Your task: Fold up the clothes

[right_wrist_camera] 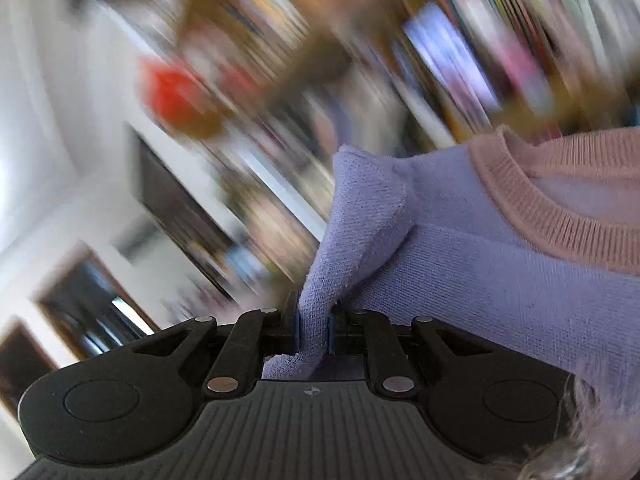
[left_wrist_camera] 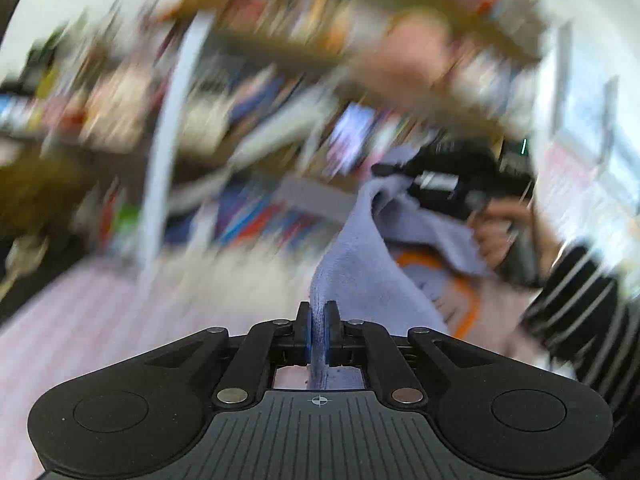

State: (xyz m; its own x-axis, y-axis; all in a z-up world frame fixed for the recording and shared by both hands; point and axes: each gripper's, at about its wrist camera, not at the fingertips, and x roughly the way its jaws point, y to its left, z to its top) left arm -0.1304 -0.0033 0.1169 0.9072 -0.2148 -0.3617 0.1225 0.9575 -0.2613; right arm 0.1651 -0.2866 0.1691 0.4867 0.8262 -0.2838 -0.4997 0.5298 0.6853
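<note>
Am pinching lavender knit sweater with pink ribbed collar (right_wrist_camera: 460,248) in left gripper (left_wrist_camera: 319,330) and right gripper (right_wrist_camera: 314,328), lifting. Thin bites risking fabric slipping.

Left tool (left_wrist_camera: 319,325) and right tool (right_wrist_camera: 313,330) both clamped on fabric.

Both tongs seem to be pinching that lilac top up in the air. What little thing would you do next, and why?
Probably draw the two apart a little to stretch the cloth flat. The left tongs and the right tongs are each shut on the lilac top, near its pink collar, and the fabric between them sags in folds above the pink striped sheet. It should hang flat before it is laid down.
</note>
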